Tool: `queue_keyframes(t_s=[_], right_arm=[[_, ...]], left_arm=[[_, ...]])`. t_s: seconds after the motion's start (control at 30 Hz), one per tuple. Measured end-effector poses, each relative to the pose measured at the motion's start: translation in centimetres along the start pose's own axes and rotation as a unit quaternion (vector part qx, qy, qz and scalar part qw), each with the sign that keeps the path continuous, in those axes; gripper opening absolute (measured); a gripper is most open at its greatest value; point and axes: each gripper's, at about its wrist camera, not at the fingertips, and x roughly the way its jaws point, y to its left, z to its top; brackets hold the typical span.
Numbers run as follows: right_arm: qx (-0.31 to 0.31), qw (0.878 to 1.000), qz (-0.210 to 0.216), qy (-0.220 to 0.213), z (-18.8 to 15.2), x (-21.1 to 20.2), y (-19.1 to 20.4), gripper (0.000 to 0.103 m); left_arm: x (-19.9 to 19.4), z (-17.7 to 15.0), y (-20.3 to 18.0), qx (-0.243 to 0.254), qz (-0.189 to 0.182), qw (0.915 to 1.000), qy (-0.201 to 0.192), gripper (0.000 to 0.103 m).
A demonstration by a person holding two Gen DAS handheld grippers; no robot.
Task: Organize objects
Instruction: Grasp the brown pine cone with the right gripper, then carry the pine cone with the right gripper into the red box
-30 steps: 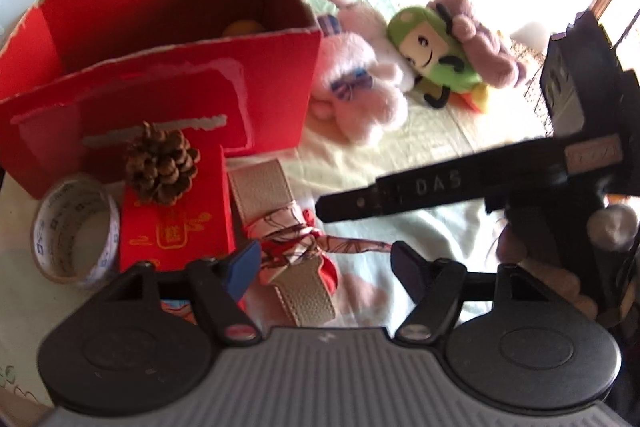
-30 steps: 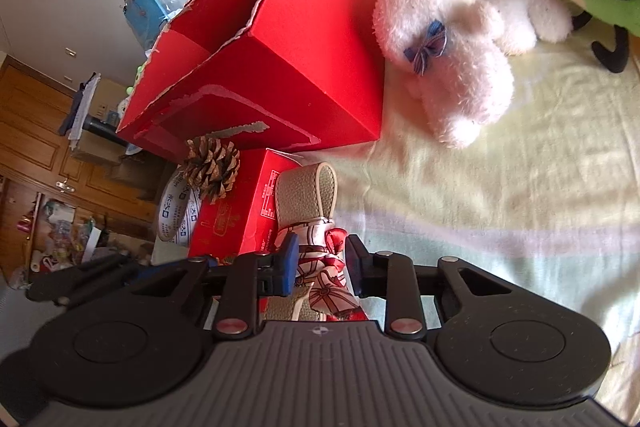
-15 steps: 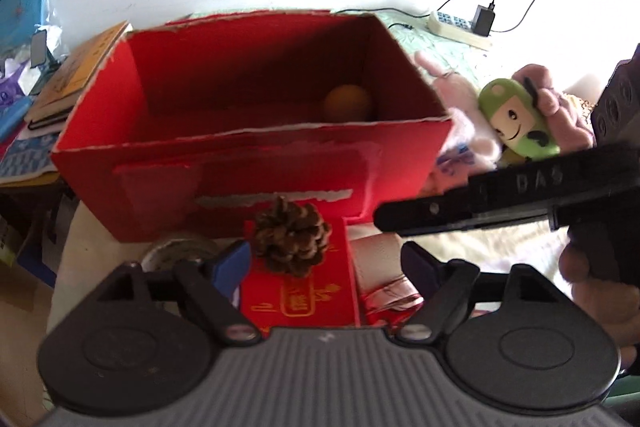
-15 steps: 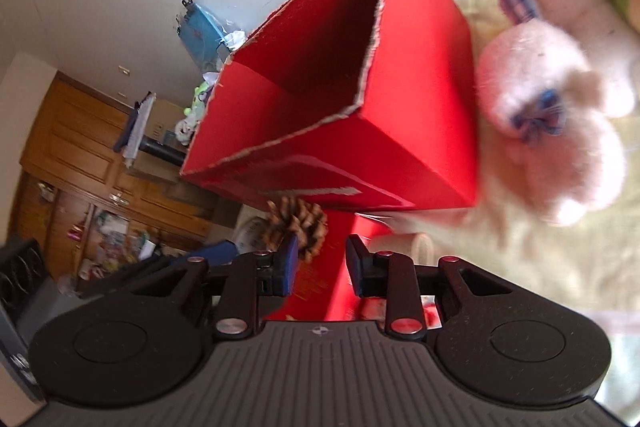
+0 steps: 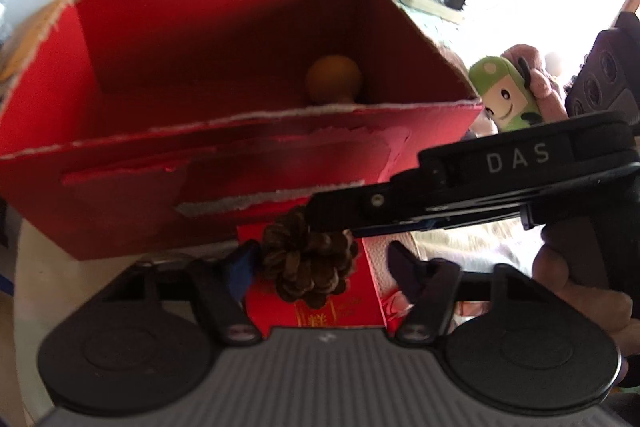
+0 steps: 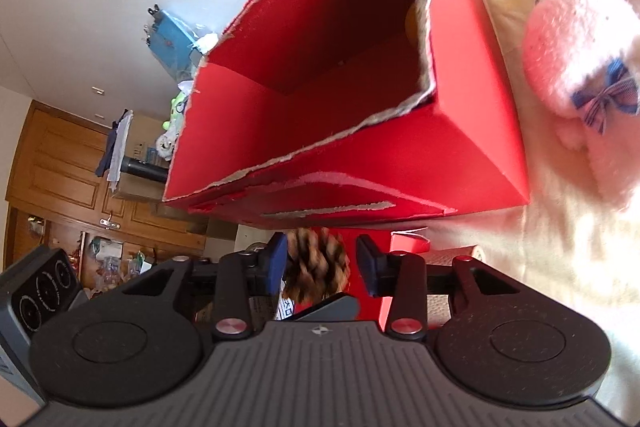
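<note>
We have our left gripper (image 5: 320, 267) over the near side of the open red box (image 5: 224, 187), and its jaws are closing around the pine cone (image 5: 310, 267), which sits between them on a flat red packet (image 5: 360, 303). The left pad looks just beside the cone, the right pad stands apart from it, so nothing is clenched yet.

Our right gripper (image 6: 322, 263) comes in from the right, crossing above the cone in the left wrist view. Its jaws are opening, and in its own view the pine cone (image 6: 316, 267) shows in the gap between the blue pads without either pad pressing on it.

Inside the box, at its far right corner, lies an orange ball (image 5: 334, 79). To the right of the box we see a green plush toy (image 5: 506, 93) and a pink plush rabbit (image 6: 580, 47) lying on the pale sheet (image 6: 540, 247). A power strip (image 5: 432, 1) lies at the far side.
</note>
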Motion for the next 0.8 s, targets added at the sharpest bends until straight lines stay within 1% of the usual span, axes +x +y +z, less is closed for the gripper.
queue_keyframes(t_s=[0.1, 0.2, 0.33, 0.4, 0.47, 0.67, 0.8], right_arm=[[0.013, 1.000, 0.007, -0.001, -0.3, 0.3, -0.1, 0.043], [0.017, 1.000, 0.004, -0.007, -0.4, 0.0, -0.1, 0.043], [0.028, 1.000, -0.002, -0.009, -0.5, -0.5, -0.5, 0.044], [0.028, 1.000, -0.006, -0.012, -0.5, -0.8, -0.5, 0.044], [0.026, 0.999, -0.011, -0.016, -0.5, -1.1, -0.2, 0.040], [0.023, 0.999, -0.002, -0.042, -0.4, -3.4, 0.1, 0.039], [0.011, 0.997, 0.010, -0.069, 0.0, -5.8, 1.1, 0.039]], left_arm=[[0.3, -0.1, 0.6, 0.002, -0.016, 0.9998, 0.012, 0.056], [0.2, -0.3, 0.7, 0.015, -0.023, 0.9995, 0.016, 0.050], [0.1, -0.3, 0.9, 0.020, -0.039, 0.9988, 0.022, 0.050], [0.0, -0.4, 0.9, 0.024, -0.045, 0.9984, 0.023, 0.050], [-0.3, -0.4, 0.8, 0.028, -0.051, 0.9980, 0.024, 0.050], [-2.2, 0.7, -0.4, 0.049, -0.070, 0.9964, 0.002, 0.050], [-4.4, 2.0, -1.3, 0.064, -0.085, 0.9939, -0.028, 0.049]])
